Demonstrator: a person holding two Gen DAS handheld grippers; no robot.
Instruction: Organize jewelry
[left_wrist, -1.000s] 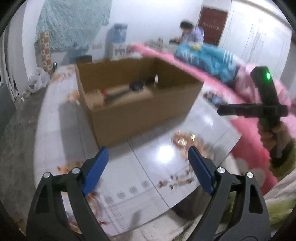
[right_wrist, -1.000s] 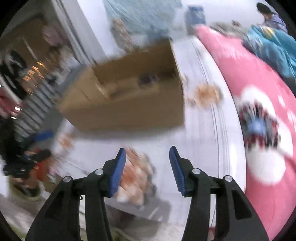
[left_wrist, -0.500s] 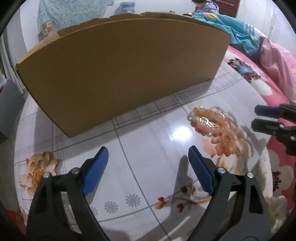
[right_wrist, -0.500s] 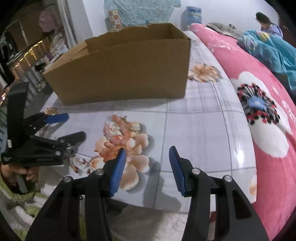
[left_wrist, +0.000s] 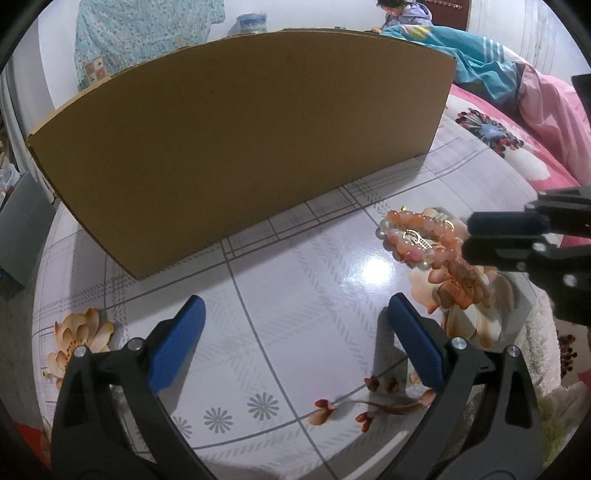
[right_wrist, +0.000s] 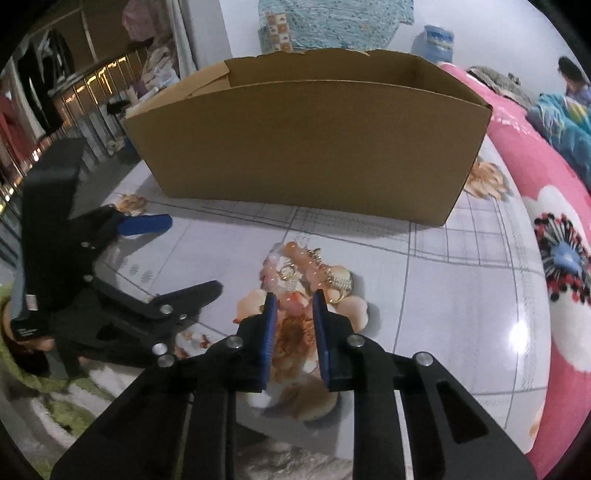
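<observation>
The surface (left_wrist: 295, 295) is a glossy top with a grey grid and printed orange flowers, set beside a bed with a pink flowered cover (right_wrist: 561, 258). An open cardboard box (right_wrist: 306, 147) stands at the far side, presumably as the container for sorted pieces.

The jewelry (right_wrist: 306, 273), a small heap of pink bead bracelets with gold-coloured pieces, lies on the surface in front of the box, on top of 1 printed flower. It sits well apart from the box wall, free for a pick.

The right hand-held gripper (right_wrist: 293, 299) points down at the near edge of the heap. Its jaws are narrow and closing, with beads between the tips; contact of the pads cannot be confirmed. The left hand-held gripper (left_wrist: 295, 332) hangs over bare surface to the left of the heap, jaws wide and opening, holding nothing. It is probably on standby.

Compared with half a second ago, the right hand-held gripper has come forward to the heap and narrowed. The left view is nearly unchanged, and the jewelry and box have not shifted.
</observation>
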